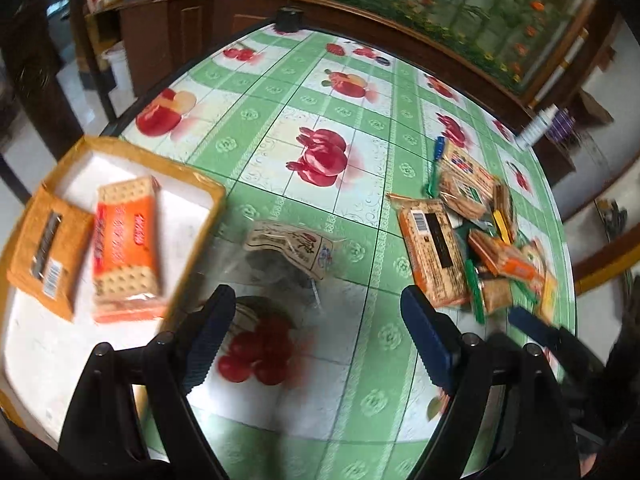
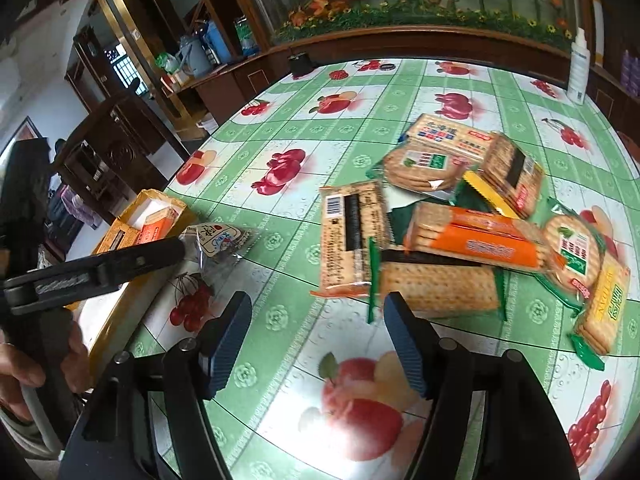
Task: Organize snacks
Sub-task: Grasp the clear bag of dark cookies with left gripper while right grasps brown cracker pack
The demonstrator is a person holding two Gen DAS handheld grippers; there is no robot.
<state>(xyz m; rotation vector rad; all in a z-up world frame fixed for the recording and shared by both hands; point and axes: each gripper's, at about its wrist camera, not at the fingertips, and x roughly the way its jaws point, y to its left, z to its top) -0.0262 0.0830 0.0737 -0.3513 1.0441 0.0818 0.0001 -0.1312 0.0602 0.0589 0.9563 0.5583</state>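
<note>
My left gripper (image 1: 316, 316) is open and empty above a clear bag of dark snacks (image 1: 290, 248) that lies on the fruit-print tablecloth. To its left an open cardboard box (image 1: 120, 148) holds an orange cracker pack (image 1: 124, 240) and a tan pack (image 1: 48, 248). A pile of cracker packs (image 1: 472, 232) lies to the right. My right gripper (image 2: 318, 320) is open and empty just in front of that pile (image 2: 460, 216), nearest a barcode-side pack (image 2: 352, 236). The left gripper's arm (image 2: 100, 272), the bag (image 2: 220, 240) and the box (image 2: 156, 216) show at the left.
A white bottle (image 2: 578, 68) stands at the table's far right edge and a dark object (image 2: 300, 65) at the far edge. Wooden cabinets and a flower mural lie beyond. The person's hand (image 2: 36, 364) holds the left gripper's handle.
</note>
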